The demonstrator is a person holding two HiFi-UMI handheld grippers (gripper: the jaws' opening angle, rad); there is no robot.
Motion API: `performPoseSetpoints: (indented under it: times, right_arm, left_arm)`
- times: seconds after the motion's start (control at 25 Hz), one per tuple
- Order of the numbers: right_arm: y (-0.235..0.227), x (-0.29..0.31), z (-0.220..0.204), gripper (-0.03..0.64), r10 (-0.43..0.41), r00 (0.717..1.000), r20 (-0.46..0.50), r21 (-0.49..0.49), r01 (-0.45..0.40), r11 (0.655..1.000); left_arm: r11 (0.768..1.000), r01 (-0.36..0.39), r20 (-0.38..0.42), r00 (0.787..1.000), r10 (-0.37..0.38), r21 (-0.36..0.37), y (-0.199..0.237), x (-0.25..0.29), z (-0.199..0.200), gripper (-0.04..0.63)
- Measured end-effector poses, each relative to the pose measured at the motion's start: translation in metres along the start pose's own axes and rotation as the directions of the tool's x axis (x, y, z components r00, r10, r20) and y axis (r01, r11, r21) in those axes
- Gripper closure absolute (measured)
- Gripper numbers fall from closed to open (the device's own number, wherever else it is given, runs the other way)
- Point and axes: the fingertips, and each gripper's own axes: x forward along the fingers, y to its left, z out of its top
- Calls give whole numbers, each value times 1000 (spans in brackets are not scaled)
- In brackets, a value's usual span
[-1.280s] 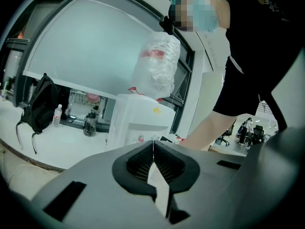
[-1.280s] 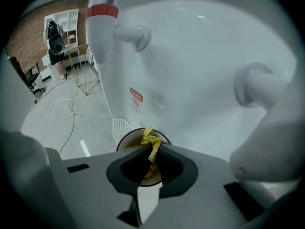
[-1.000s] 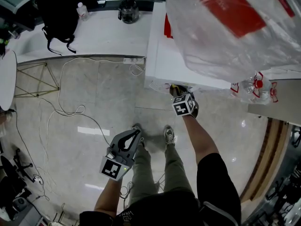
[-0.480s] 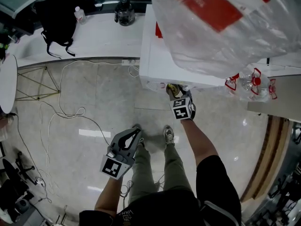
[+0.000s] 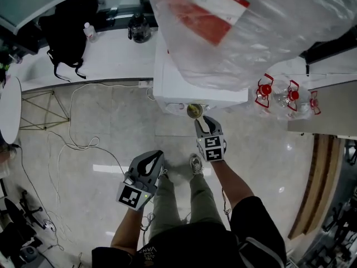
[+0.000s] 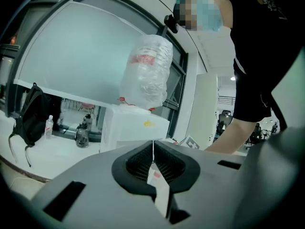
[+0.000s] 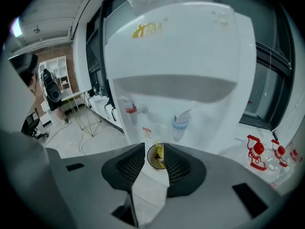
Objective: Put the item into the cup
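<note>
A white water dispenser (image 5: 173, 82), topped by a bulging clear plastic bag (image 5: 268, 32), carries the cup (image 5: 194, 111) at the front edge of its ledge under the taps, seemingly parked there for filling. The right hand-held gripper (image 5: 201, 123) points at the cup from just short of it, jaws apart, empty and closing. The yellow item (image 7: 159, 151) lies inside the cup. The left hand-held gripper (image 5: 158, 155), low over the floor, is pressed together on a stringed paper tag (image 6: 156, 176).

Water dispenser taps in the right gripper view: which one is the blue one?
The blue tap is the right-hand one in that view, above and just right of the cup. The other tap, further left, is red.
</note>
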Motion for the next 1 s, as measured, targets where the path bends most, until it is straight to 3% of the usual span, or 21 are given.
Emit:
performPoseSetpoints:
  times: [0.32, 0.68, 1.0]
  right_arm:
    - [0, -82, 42, 549, 36, 989, 140, 47, -43, 998]
    - [-10, -170, 80, 561, 50, 966, 254, 85, -74, 994]
    - [-8, -236, 100, 565, 85, 951, 296, 85, -115, 990]
  left_arm:
    - [998, 40, 23, 999, -41, 39, -37, 12, 36, 574]
    - [995, 52, 62, 996, -57, 86, -79, 24, 79, 574]
    - [992, 33, 90, 995, -44, 118, -108, 15, 107, 574]
